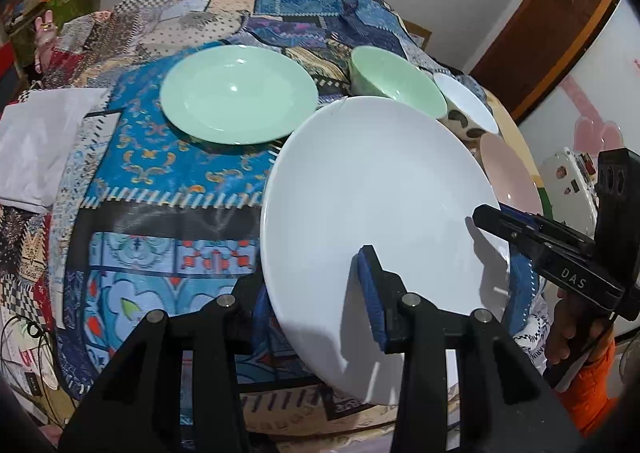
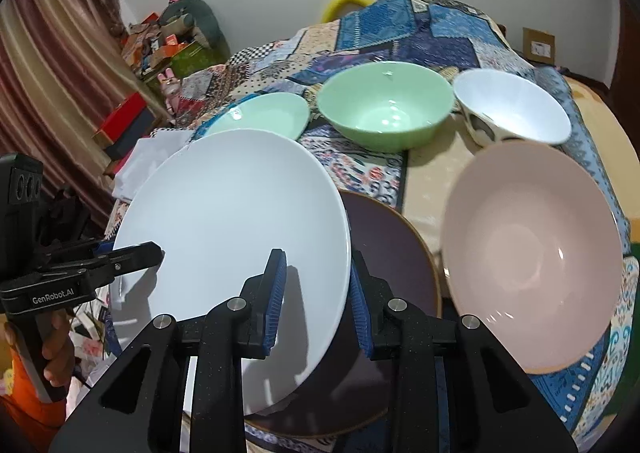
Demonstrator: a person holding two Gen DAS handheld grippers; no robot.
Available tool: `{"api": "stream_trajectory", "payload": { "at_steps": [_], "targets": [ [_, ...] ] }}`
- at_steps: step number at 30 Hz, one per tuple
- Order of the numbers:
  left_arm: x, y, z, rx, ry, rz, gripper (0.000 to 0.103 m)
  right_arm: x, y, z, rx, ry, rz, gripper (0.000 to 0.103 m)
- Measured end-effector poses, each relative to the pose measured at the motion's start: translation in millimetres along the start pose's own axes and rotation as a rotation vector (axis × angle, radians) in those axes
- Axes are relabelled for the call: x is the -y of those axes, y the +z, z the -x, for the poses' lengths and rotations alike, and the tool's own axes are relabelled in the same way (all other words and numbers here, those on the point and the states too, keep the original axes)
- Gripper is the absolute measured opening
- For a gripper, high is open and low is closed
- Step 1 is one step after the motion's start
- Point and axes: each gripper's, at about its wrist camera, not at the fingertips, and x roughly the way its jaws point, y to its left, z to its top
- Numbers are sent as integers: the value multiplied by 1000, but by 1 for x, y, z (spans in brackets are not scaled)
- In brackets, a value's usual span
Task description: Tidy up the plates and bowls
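Both tongs are on the large round white ceramic plate [image 1: 372, 205] and it hangs tilted above the worktop [image 1: 168, 189], which is draped in a blue patchwork-patterned cloth. The left tongs [image 1: 304, 293] are clamped on the plate's near edge, one blue-padded finger on top, the other hidden beneath. The right tongs [image 2: 318, 293] pinch the plate's right rim between their ribbed blue pads [image 2: 276, 301], and a hand in an orange sleeve [image 1: 588, 385] grips the handle. Directly under the white plate's right side lies a dark brown plate with a gold rim [image 2: 396, 253], flat on the cloth. Just right of that sits a wide pale pink bowl [image 2: 532, 253]. Farther back, a mint green plate [image 1: 238, 93] lies to the left, a deeper mint green bowl [image 2: 386, 105] stands beside it, and a white bowl with dark spots on its outside [image 2: 512, 109] is to the right, close to the green bowl. A folded white cloth [image 1: 40, 145] rests at the left edge.
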Motion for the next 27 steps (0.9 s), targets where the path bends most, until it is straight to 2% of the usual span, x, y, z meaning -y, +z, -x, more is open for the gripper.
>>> {"api": "stream_trajectory", "payload": {
  "at_steps": [13,27],
  "targets": [
    [17,-4,-30,-65,-17,-20,40,25,-17,0,-33,-28,-62,28],
    [15,-1,-51,-97,-36,-7,44,31,-23,-2,-44,-44,-95,28]
  ]
}}
